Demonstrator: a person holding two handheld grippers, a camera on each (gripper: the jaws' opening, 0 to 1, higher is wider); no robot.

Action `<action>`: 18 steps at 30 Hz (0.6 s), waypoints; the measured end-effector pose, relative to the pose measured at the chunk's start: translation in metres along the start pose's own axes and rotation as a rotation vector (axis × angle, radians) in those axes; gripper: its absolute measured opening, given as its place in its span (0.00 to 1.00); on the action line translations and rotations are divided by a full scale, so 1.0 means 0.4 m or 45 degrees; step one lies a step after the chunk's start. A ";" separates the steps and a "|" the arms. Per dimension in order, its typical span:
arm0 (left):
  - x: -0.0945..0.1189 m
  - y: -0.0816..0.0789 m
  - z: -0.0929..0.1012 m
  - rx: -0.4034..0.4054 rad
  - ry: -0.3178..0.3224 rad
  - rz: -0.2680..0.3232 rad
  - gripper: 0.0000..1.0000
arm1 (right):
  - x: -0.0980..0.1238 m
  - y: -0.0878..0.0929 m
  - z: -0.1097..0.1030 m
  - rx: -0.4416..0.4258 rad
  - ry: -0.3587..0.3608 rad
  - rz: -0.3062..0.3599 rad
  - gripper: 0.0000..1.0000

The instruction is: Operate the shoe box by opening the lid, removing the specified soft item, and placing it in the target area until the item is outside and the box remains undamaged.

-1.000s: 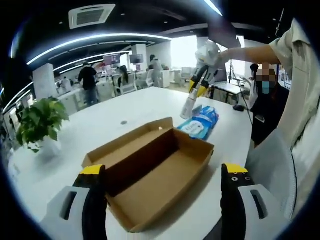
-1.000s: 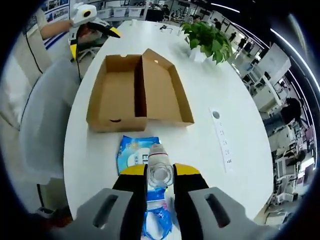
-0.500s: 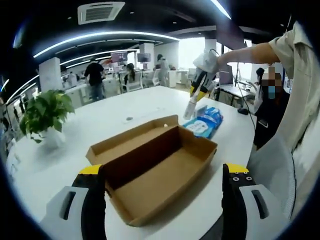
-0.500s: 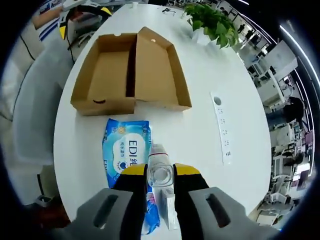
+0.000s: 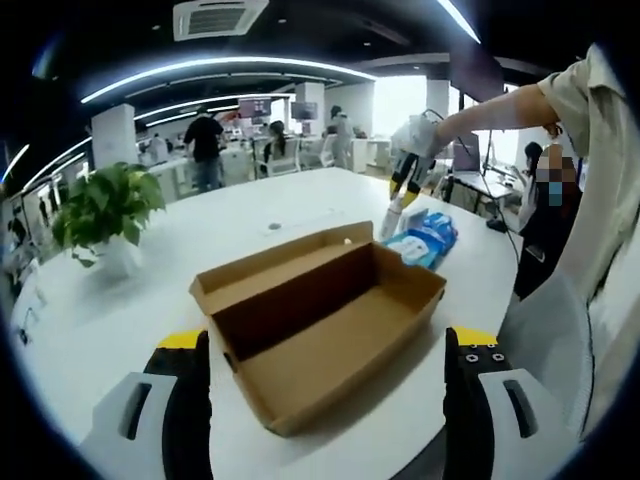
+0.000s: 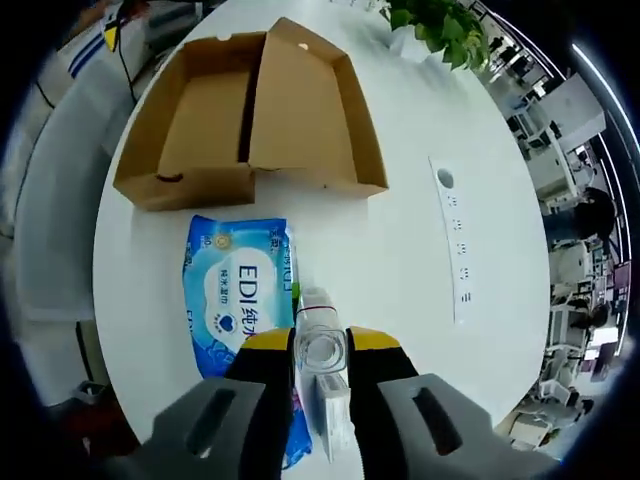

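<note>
The brown cardboard shoe box (image 5: 320, 325) lies with its lid folded back and nothing inside it; in the right gripper view the box (image 6: 250, 110) sits at the top. My left gripper (image 5: 327, 340) is open, with the box between its wide-spread jaws and a little beyond them. My right gripper (image 6: 320, 345) is shut on a clear plastic bottle (image 6: 318, 330) and holds it upright over the table. Just left of the bottle lies a soft blue wipes pack (image 6: 232, 290). From the left gripper view, the right gripper (image 5: 405, 180) holds the bottle (image 5: 391, 222) beside the wipes pack (image 5: 425, 238).
A small white carton (image 6: 333, 408) lies under the right jaws. A white power strip (image 6: 455, 240) runs along the table to the right. A potted plant (image 5: 100, 210) stands at the far left. The person's sleeve (image 5: 590, 230) fills the right side, and people stand in the office behind.
My right gripper has carried the bottle further from the box and lower, beside the wipes pack; the small white carton has come into view beneath it. The left gripper stays open.
</note>
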State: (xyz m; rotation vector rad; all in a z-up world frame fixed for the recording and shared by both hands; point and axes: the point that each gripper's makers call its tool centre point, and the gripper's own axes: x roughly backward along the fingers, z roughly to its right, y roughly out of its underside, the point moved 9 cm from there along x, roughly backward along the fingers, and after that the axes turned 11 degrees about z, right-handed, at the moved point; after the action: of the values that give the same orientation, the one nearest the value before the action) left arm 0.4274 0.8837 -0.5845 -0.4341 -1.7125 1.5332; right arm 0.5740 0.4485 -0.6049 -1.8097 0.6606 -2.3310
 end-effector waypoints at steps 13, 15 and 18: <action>-0.011 0.028 -0.003 0.013 0.007 -0.049 1.00 | -0.037 0.006 0.009 0.056 -0.044 -0.067 0.17; -0.013 0.033 -0.003 0.016 0.011 -0.057 1.00 | -0.037 0.006 0.012 0.078 -0.051 -0.082 0.17; -0.015 0.037 -0.004 0.020 0.014 -0.060 1.00 | -0.038 0.006 0.018 0.070 -0.056 -0.084 0.17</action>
State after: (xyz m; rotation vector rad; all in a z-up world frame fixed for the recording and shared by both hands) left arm 0.4289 0.8835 -0.6004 -0.3907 -1.6895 1.5065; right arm 0.5848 0.4498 -0.6180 -1.8810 0.5339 -2.3181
